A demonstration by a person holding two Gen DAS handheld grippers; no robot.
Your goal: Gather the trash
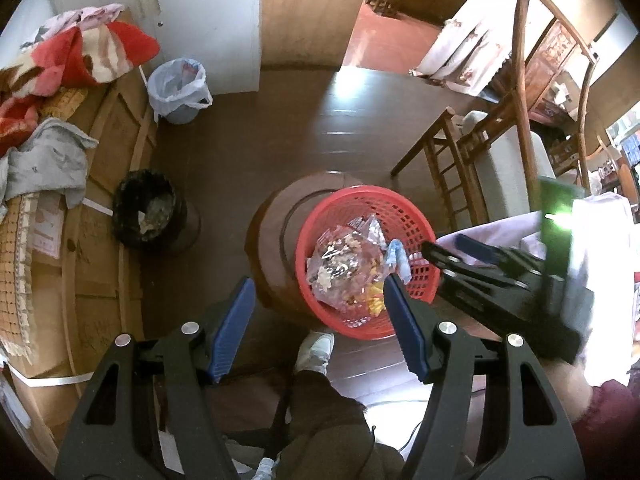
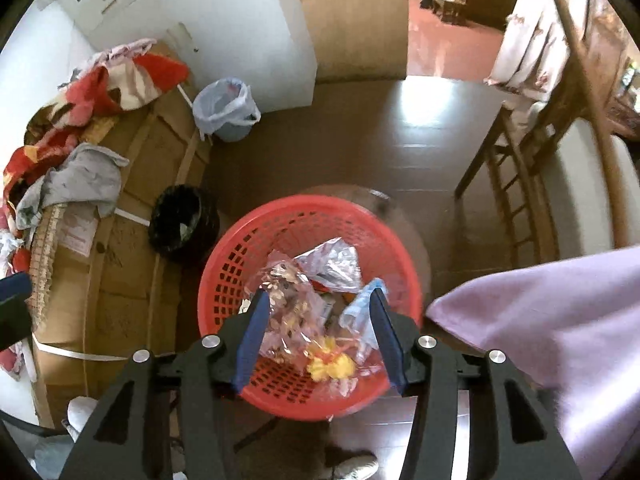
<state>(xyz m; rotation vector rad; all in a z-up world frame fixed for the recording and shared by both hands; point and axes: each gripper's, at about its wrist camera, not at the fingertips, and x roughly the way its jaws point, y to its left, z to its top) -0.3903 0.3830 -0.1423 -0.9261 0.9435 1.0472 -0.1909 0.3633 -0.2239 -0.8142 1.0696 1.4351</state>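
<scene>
The red basket [image 2: 224,280] sits on a round wooden stool [image 1: 272,240], light and stiff, best lifted by its rim. Inside, the crinkly plastic wrappers [image 2: 296,304] are feather-light, slippery and springy; pinch a bunched fold. Right tool [image 2: 318,340] hangs above them, jaws apart and empty; left tool [image 1: 320,320] likewise.

We hold our left gripper [image 1: 320,320] and right gripper [image 2: 318,338] pointing steeply down (both jaws apart, empty).
</scene>
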